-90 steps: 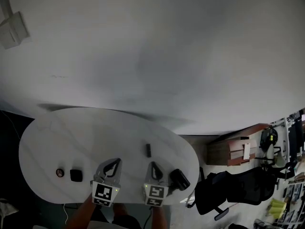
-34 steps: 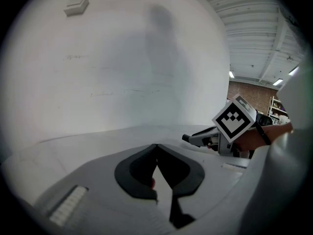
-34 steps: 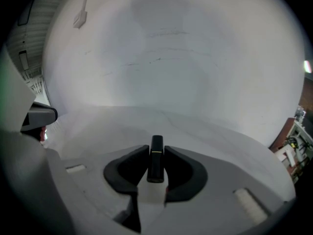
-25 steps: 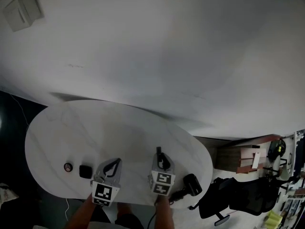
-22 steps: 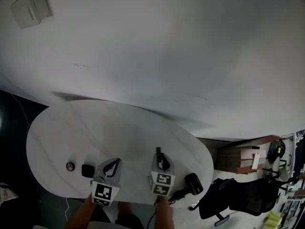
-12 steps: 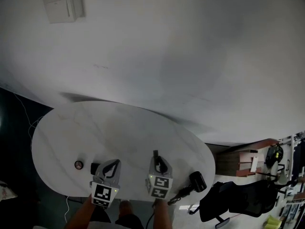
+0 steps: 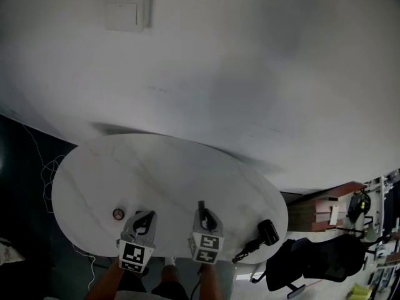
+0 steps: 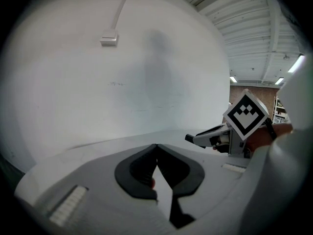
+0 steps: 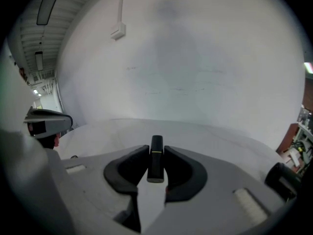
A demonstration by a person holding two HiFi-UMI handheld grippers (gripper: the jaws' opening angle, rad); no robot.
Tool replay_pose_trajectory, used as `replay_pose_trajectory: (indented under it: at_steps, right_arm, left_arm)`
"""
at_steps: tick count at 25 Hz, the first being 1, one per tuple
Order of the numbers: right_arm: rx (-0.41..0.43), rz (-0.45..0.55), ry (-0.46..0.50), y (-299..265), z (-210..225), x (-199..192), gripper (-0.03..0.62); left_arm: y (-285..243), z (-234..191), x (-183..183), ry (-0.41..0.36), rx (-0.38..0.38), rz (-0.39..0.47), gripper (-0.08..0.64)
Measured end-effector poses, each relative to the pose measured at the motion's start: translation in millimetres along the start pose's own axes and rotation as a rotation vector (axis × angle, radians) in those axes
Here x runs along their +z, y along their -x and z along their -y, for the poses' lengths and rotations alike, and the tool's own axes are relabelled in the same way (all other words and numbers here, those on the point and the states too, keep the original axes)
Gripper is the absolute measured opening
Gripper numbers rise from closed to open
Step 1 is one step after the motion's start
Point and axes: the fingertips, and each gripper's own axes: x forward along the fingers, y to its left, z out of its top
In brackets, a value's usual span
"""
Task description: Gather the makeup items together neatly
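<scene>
"Over the near edge of the tabletop [image 7: 169, 167] — right claw [image 9: 156, 152], condition?"

"Clenched on a slim black stick [image 9: 156, 164] with a thin pale band near its upper end. The stick stands upright between the pads, its tip showing past them. It is carried in the claw, not lying on the surface."

"Left claw [image 8: 156, 147]?"

"Clenched as well, tips meeting, nothing between them. It sits beside the right claw, the two apart."

"Other items on the tabletop?"

"One small round item [image 7: 117, 214], just to the left of the left claw. A dark speck shows against that claw's side — possibly a further item, but the head view is too small to confirm. A black object with a trailing cord [image 7: 267, 232] lies at the right rim, well apart from the round item and from both claws."

"Surroundings?"

"Plain white wall behind, with a pale box [image 7: 127, 9] mounted high on it. A black office chair [image 7: 312, 255] stands on the floor to the right of the tabletop."
</scene>
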Motion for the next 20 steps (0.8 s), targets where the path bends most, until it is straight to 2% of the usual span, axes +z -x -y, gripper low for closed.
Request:
replay_pose_trajectory:
  at_steps: [8,20]
  right_arm:
    - [0.006,-0.002,-0.015,14,-45,-15,0.101]
    - [-0.011,-0.035,-0.048,13,-87,-53,0.101]
  left_arm:
    - [32,-20,-15,0.001,-0.004,0.009,0.009]
    - [57,-43,-46,-0.005,-0.029,-0.01,0.009]
